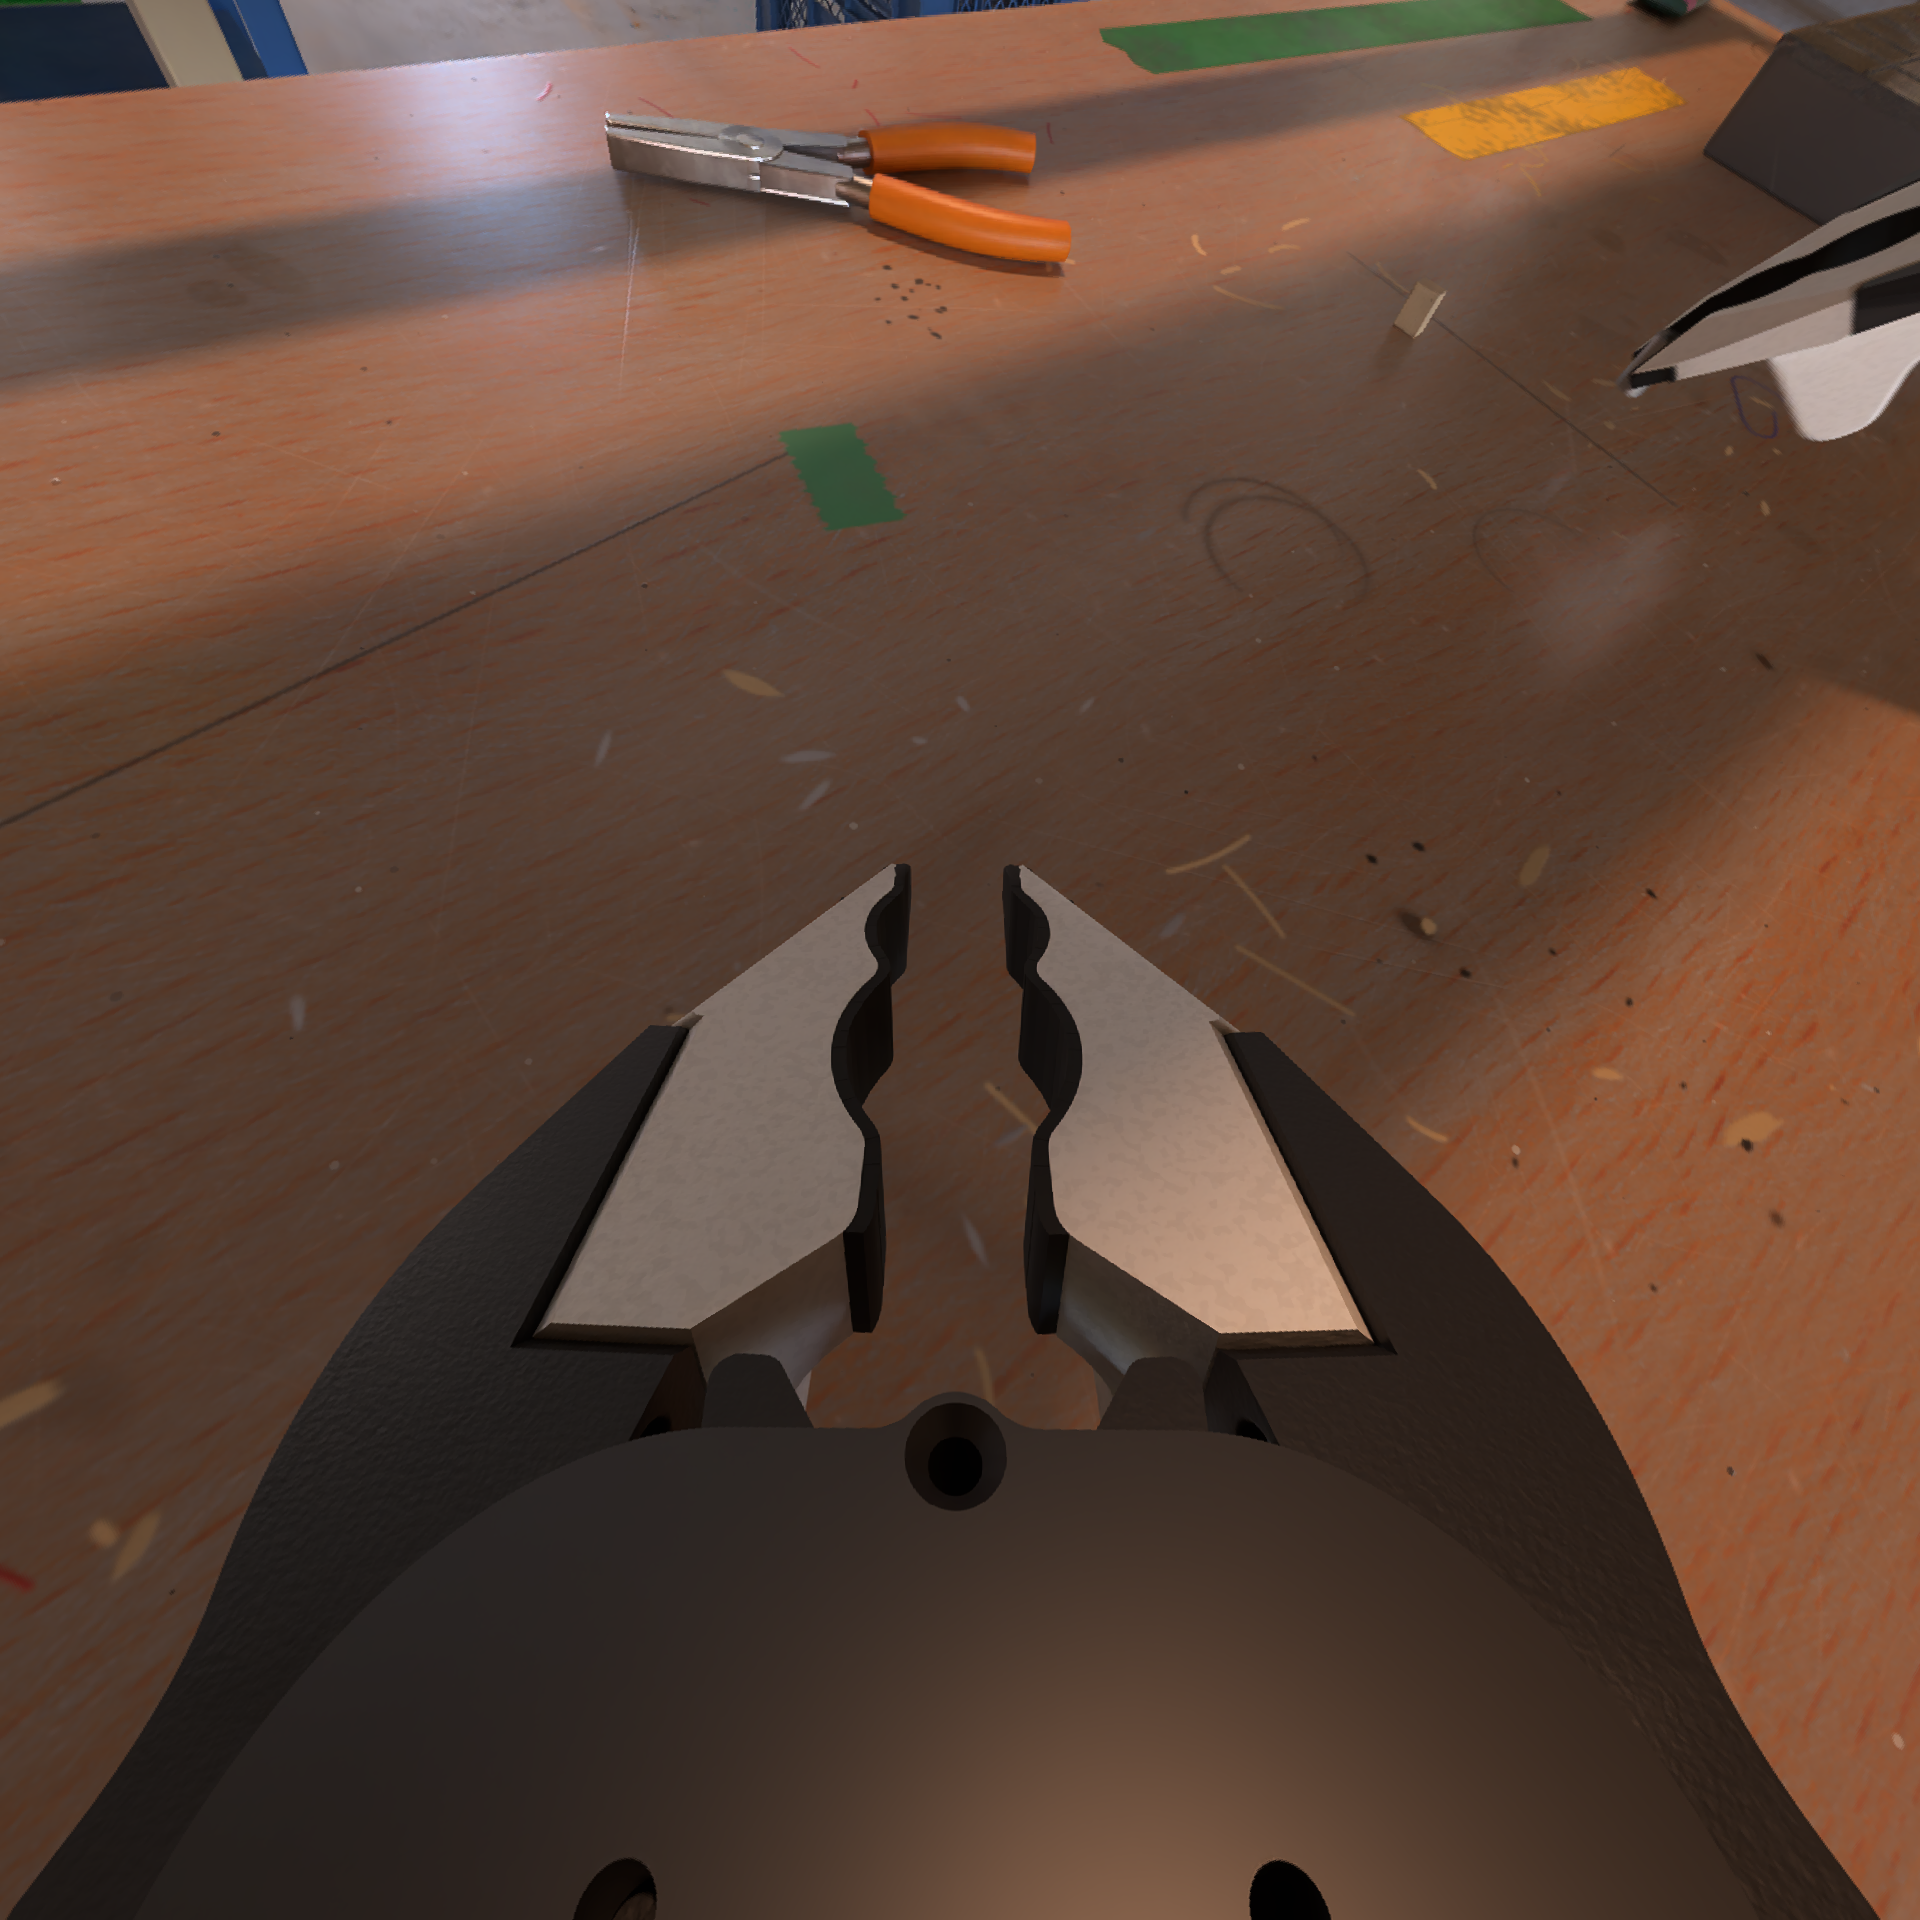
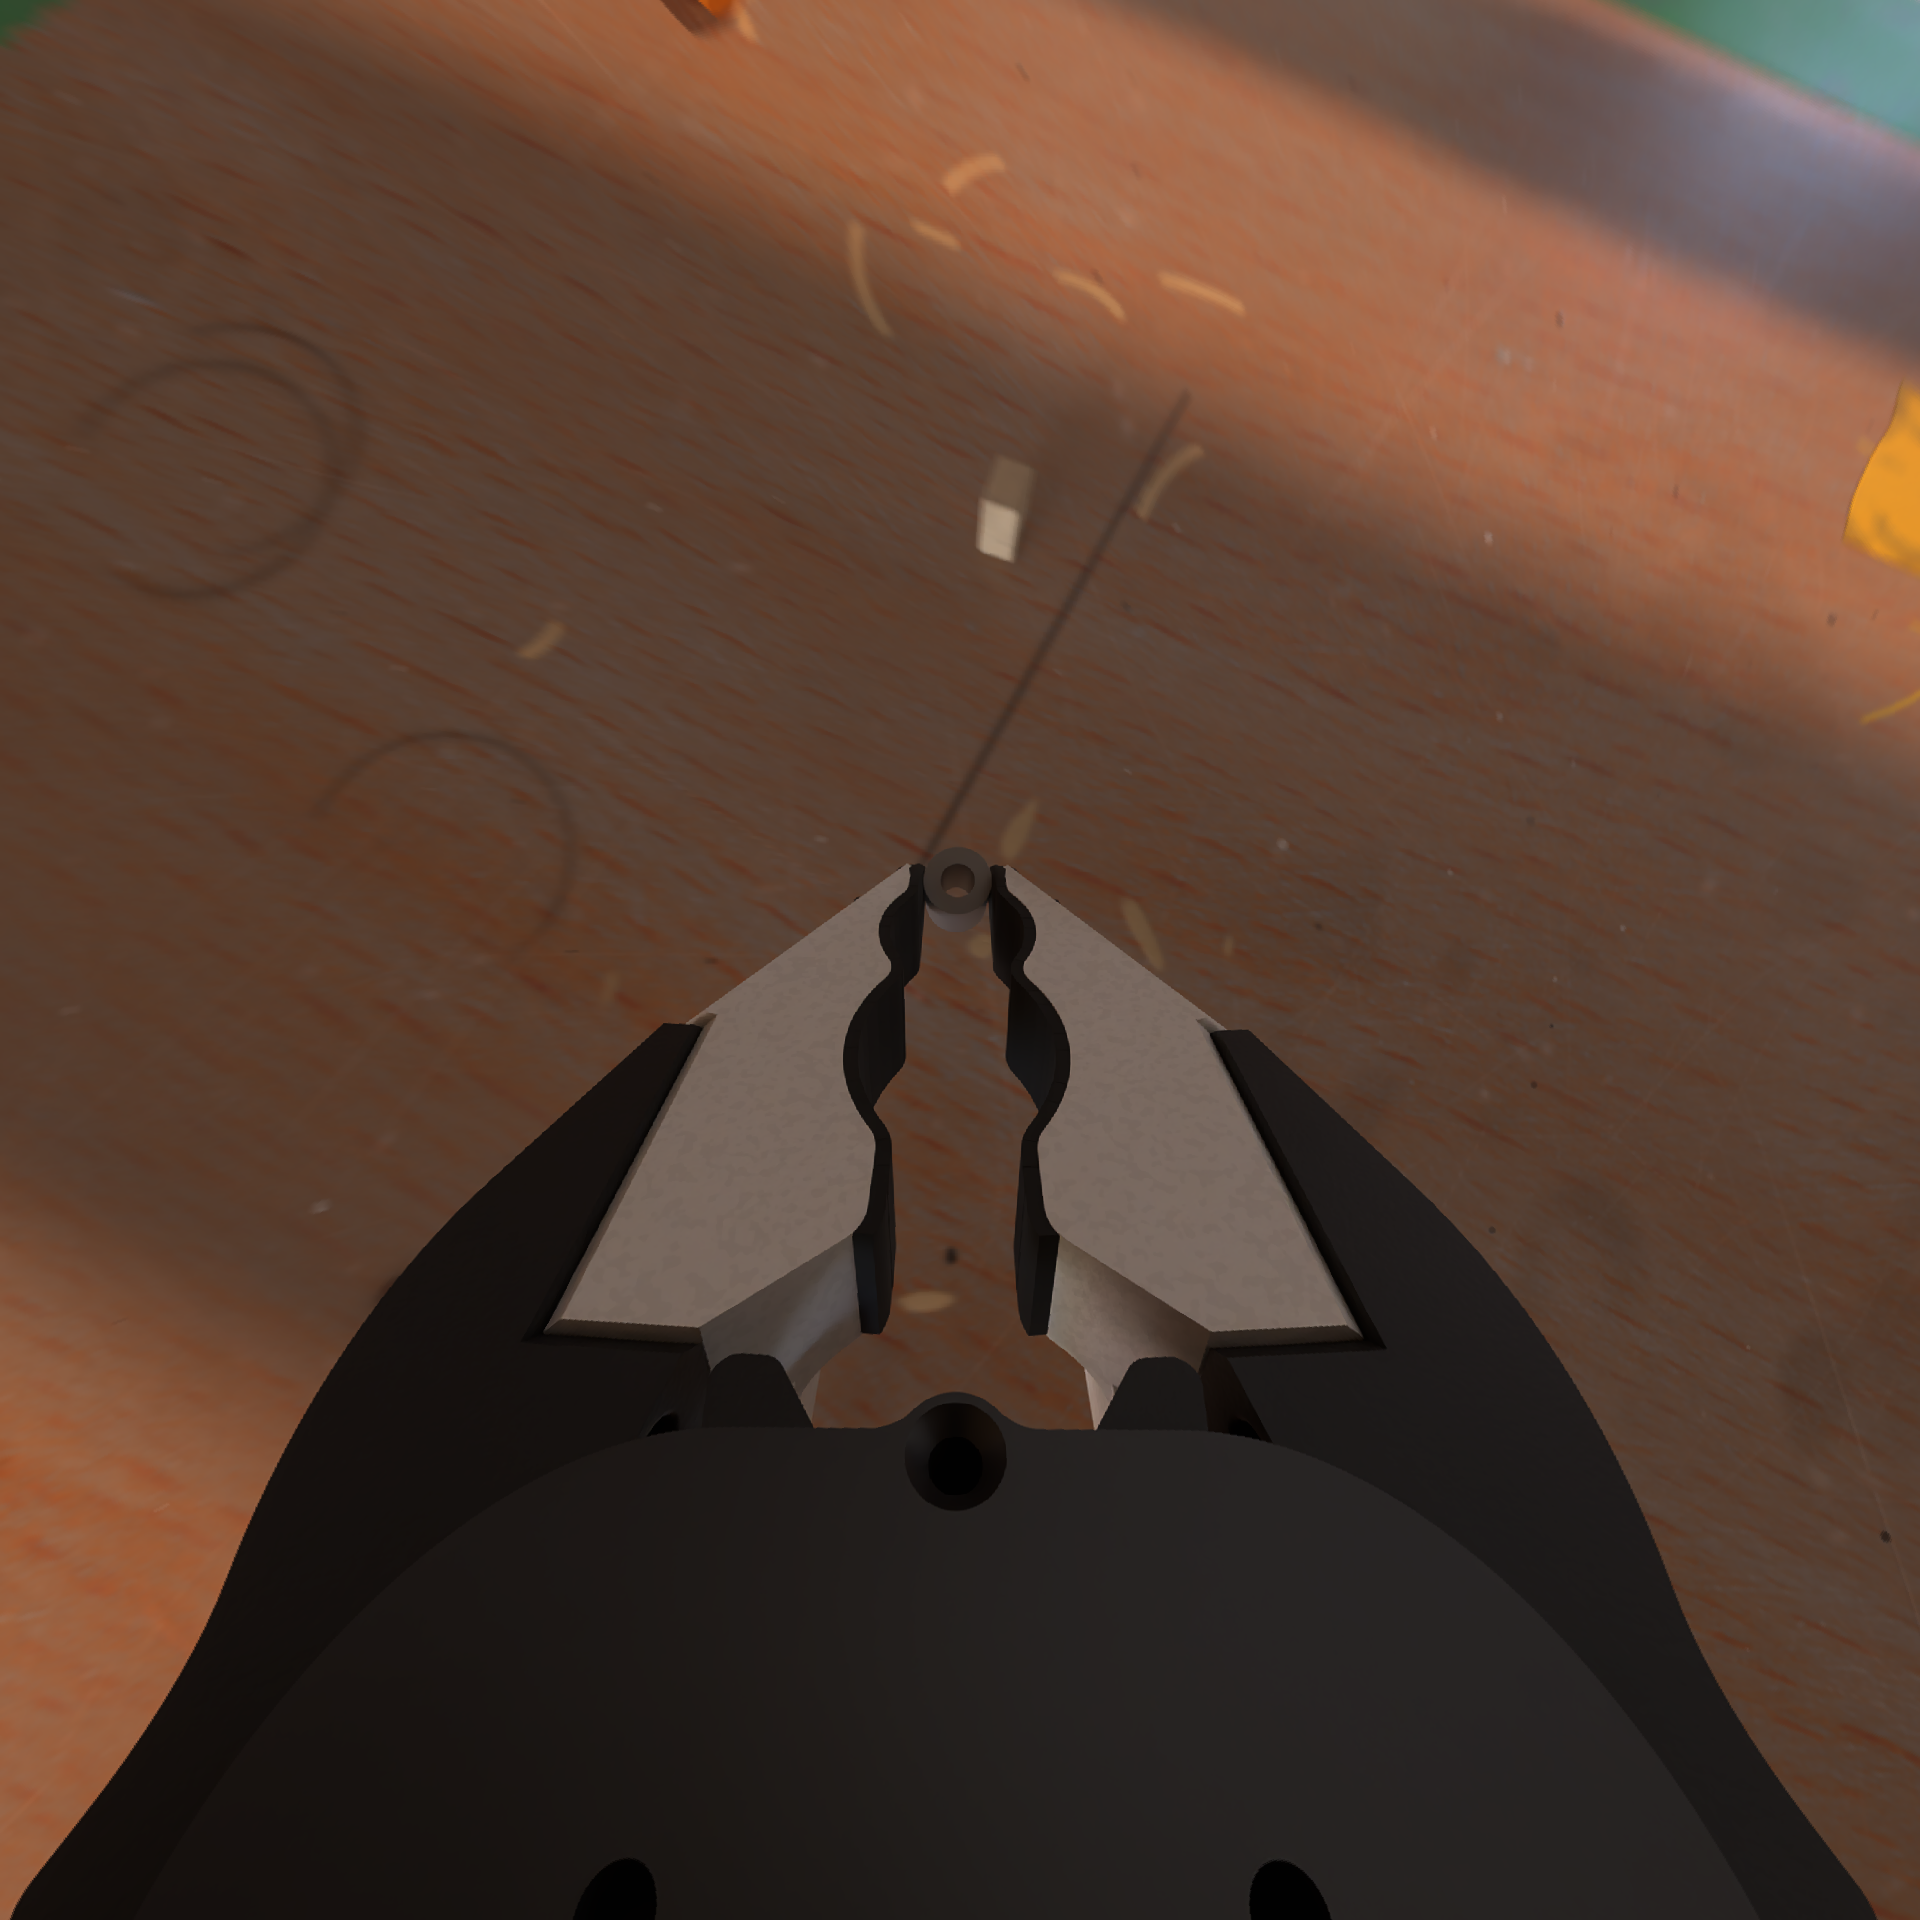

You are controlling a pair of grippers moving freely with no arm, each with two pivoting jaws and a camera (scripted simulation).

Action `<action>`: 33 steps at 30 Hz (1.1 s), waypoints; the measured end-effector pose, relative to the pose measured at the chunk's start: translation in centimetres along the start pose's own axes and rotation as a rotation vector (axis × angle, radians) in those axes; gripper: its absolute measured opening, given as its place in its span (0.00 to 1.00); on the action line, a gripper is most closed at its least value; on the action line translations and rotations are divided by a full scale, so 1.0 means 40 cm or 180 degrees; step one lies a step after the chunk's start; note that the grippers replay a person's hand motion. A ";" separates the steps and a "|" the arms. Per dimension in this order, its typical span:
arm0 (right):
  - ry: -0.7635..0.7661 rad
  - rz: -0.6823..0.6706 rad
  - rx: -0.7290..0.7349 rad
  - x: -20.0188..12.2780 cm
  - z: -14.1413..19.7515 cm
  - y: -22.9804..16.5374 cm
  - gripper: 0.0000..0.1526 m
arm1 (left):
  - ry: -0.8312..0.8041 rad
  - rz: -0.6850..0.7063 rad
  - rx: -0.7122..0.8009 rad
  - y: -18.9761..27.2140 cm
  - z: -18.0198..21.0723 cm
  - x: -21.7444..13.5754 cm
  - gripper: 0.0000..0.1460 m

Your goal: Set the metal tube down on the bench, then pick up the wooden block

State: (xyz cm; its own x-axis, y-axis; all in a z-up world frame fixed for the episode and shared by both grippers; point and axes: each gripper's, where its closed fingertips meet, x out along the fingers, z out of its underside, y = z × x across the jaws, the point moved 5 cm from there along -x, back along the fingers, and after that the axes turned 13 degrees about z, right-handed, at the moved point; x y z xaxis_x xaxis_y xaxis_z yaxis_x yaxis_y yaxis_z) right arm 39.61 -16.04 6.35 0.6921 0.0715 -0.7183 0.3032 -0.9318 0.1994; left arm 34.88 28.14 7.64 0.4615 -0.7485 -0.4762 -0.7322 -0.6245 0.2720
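My right gripper [image 2: 957, 881] is shut on a small grey metal tube [image 2: 958, 906], pinched end-on between its fingertips just above the wooden bench [image 2: 416, 1039]. The small pale wooden block [image 2: 1006, 509] lies on the bench ahead of it, slightly to the right. The block also shows in the left wrist view [image 1: 1419, 310], far right. My left gripper [image 1: 956, 883] hovers over the bench with a narrow gap between its fingers and nothing in it. The right gripper shows at the right edge of that view [image 1: 1642, 376], close to the block.
Orange-handled pliers [image 1: 831, 171] lie at the far side of the bench. A green tape patch [image 1: 840, 476] lies ahead of the left gripper. A yellow tape patch [image 1: 1543, 109] and a dark block [image 1: 1829, 125] are at the far right. Shavings litter the bench.
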 end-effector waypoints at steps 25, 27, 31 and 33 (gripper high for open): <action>0.0390 -0.1575 -0.0979 -0.069 -0.040 -0.601 0.08 | -0.0109 0.0160 -0.0046 0.015 0.004 0.016 0.12; 0.0404 -0.1552 -0.0958 -0.069 -0.040 -0.602 0.08 | -0.0127 0.0174 -0.0080 0.012 0.005 0.019 0.12; 0.0456 -0.1489 -0.0590 -0.064 -0.064 -0.563 0.14 | -0.0078 0.0109 -0.0110 -0.001 -0.001 0.016 0.12; 0.0507 -0.1408 -0.0181 -0.052 -0.096 -0.502 0.24 | 0.0036 0.0126 -0.0122 -0.003 -0.012 0.010 0.12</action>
State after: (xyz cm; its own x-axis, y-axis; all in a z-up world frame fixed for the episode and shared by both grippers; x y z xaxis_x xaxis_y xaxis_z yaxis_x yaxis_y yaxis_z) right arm 34.60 3.88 6.38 0.5789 0.5149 -0.6322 0.6238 -0.7790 -0.0633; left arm 35.38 27.82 7.81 0.4384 -0.7751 -0.4550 -0.7304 -0.6022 0.3223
